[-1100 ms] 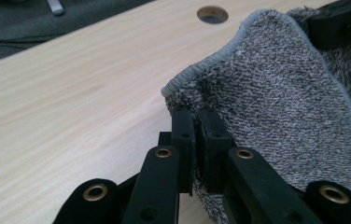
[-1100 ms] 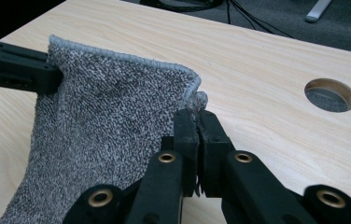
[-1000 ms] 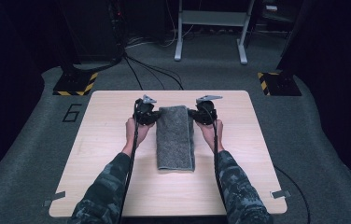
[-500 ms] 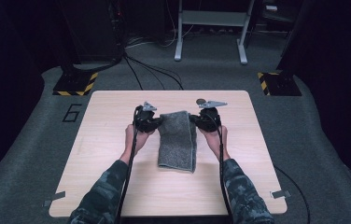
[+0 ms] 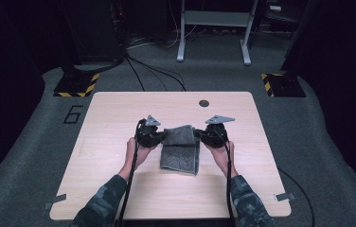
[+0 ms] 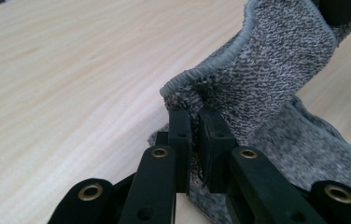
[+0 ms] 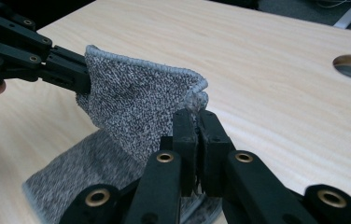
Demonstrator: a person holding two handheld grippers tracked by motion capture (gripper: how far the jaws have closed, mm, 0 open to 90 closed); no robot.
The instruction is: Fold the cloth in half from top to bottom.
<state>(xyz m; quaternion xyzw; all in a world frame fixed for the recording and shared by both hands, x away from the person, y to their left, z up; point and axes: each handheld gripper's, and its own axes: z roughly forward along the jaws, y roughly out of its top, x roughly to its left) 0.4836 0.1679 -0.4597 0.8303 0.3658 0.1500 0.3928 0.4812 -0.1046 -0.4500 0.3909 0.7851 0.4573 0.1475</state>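
A grey knitted towel (image 5: 181, 149) lies in the middle of the wooden table (image 5: 119, 113), its far half lifted and folding back toward the person. My left gripper (image 5: 157, 136) is shut on the towel's left far corner (image 6: 197, 100). My right gripper (image 5: 202, 135) is shut on the right far corner (image 7: 194, 105). The raised edge (image 7: 136, 65) stretches between the two grippers, above the lower layer (image 7: 85, 172) that rests on the table. In the right gripper view the left gripper (image 7: 78, 74) holds the opposite corner.
A round cable hole (image 5: 204, 103) sits in the table behind the towel. Beyond the table stand a metal frame (image 5: 214, 28), floor cables (image 5: 157, 71) and two hazard-striped bases (image 5: 76, 85). Bare wood surrounds the towel on all sides.
Both grippers have pulled the towel's far edge up and back toward the person, so the towel now looks about half as long on the table.
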